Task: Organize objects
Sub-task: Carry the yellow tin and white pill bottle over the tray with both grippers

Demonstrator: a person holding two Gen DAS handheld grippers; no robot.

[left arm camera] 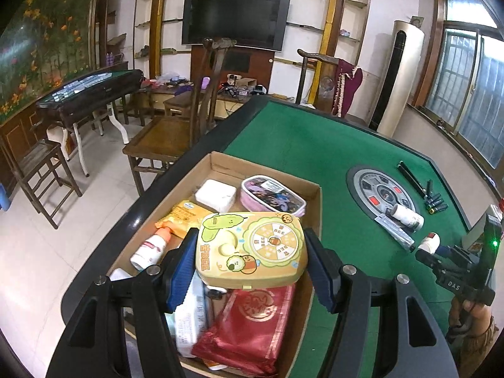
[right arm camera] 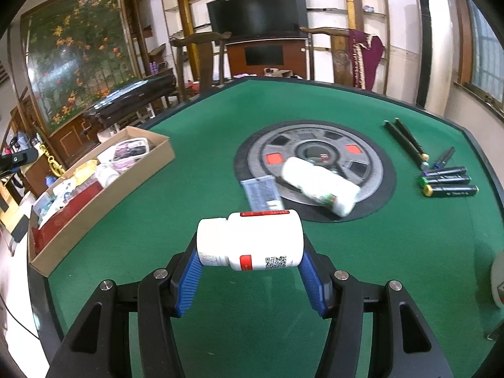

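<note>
Right wrist: right hand-held gripper (right arm camera: 250, 249) pinches white bottle (right arm camera: 250, 241) sideways above green surface (right arm camera: 189, 163) | left wrist: left hand-held gripper (left arm camera: 250, 252) clamps yellow case (left arm camera: 252, 249) over cardboard box (left arm camera: 217, 160).

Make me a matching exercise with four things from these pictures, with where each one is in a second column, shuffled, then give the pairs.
Things:
1. yellow cartoon case
2. white bottle with red marks
3. pink pouch
4. markers

Places:
A. lying on the green felt, far right
B. between the left gripper's fingers, above the cardboard box
C. inside the box, at its far end
D. between the right gripper's fingers, above the felt

Pairs: 1-B, 2-D, 3-C, 4-A
</note>
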